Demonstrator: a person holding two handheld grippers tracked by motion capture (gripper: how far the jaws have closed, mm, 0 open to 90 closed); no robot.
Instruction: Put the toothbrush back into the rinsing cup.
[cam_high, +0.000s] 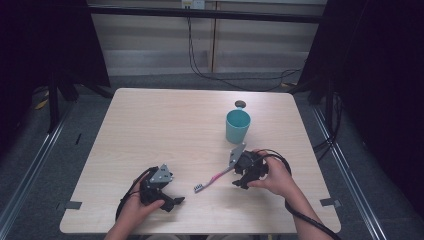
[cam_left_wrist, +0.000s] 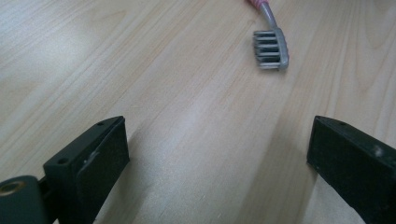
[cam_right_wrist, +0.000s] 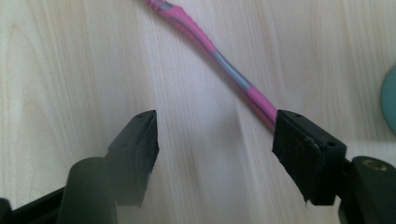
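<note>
From the high view, the toothbrush lies flat on the bench, near the teal cup, between the left tongs and the right tongs. In the left gripper view, the jaws stand wide over bare wood, well apart from the grey toothbrush head. In the right gripper view, the jaws are partly open and empty, the pink handle running behind one jaw.

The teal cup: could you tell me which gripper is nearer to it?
Right. The right gripper sits just below the teal cup; the left gripper is far off toward the table's lower left.
</note>
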